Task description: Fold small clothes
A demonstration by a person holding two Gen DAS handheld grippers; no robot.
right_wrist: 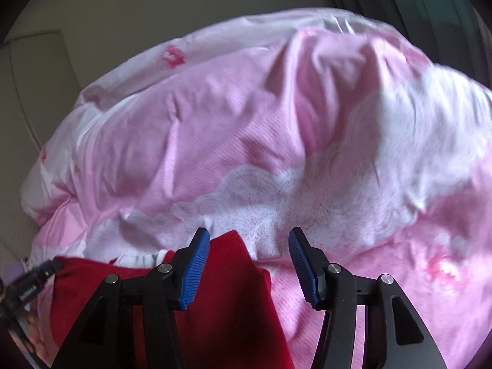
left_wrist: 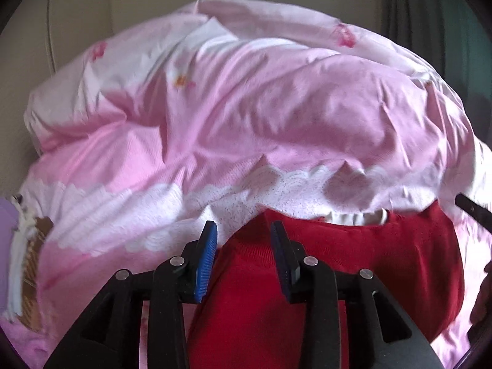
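Evidently early: red garment [left_wrist: 323,276] is lying on pink duvet [left_wrist: 246,107], fold unclear; left tool [left_wrist: 243,264] and right tool [right_wrist: 249,270] are hovering parted, holding nothing.

A red knit garment [left_wrist: 323,276] lies flat on the pink bedding, its pale inner neckband showing

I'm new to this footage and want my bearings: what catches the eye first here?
The bright red knitted garment stands out at once, lying low in both views on a rumpled pink and white quilt that fills most of each picture. The left claw hangs open over the garment's left part, and the right claw, also open, hangs over its right edge.
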